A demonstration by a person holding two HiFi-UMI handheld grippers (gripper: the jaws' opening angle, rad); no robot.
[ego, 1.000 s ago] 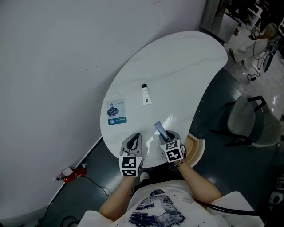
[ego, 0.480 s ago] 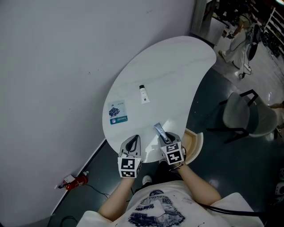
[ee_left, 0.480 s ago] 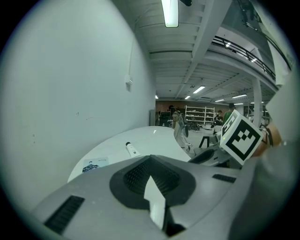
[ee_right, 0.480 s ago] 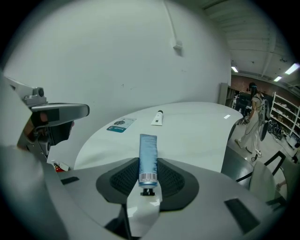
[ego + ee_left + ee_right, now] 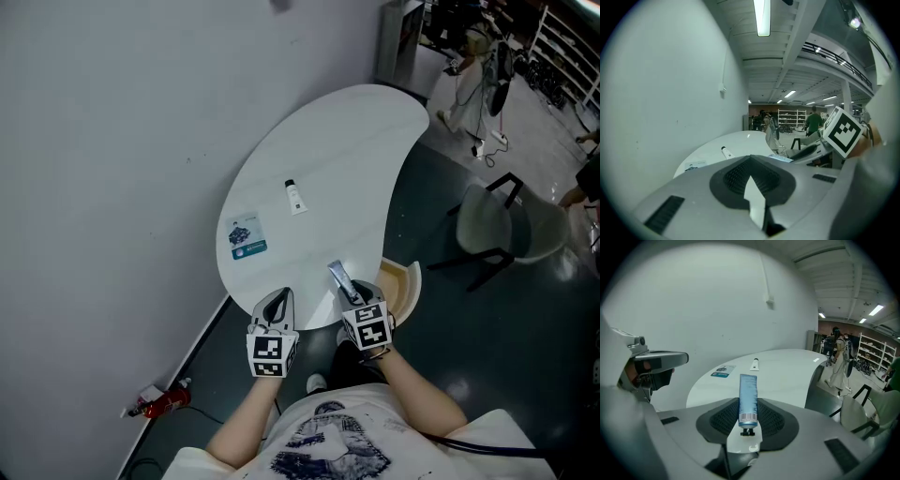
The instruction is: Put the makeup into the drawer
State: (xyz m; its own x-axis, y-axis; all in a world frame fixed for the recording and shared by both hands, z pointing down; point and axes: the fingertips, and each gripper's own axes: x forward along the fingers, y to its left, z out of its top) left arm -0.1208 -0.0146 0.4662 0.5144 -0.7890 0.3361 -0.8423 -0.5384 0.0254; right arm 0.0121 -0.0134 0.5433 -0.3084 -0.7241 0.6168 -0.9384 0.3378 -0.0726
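My right gripper [image 5: 352, 293] [image 5: 749, 420] is shut on a blue makeup tube [image 5: 339, 279] [image 5: 748, 398], which sticks out forward past its jaws, cap end toward the camera. My left gripper [image 5: 276, 309] [image 5: 752, 180] is shut with nothing between its jaws, over the near edge of the white table [image 5: 356, 141]. A white tube with a black cap [image 5: 294, 197] [image 5: 754, 363] [image 5: 726, 152] lies mid-table. A small flat packet with blue print [image 5: 246, 235] [image 5: 721, 371] lies at the table's left edge. An open wooden drawer [image 5: 401, 289] juts out under the table's near right edge, beside my right gripper.
A grey wall [image 5: 112, 141] runs along the table's left. A grey chair [image 5: 502, 230] stands on the dark floor to the right. A red object with a cord [image 5: 159, 401] lies on the floor by the wall. People and shelves are far at the back.
Both grippers have risen and drawn back toward the table's near edge, the right one still holding the blue tube. The head view has shifted, so the table looks smaller and farther.
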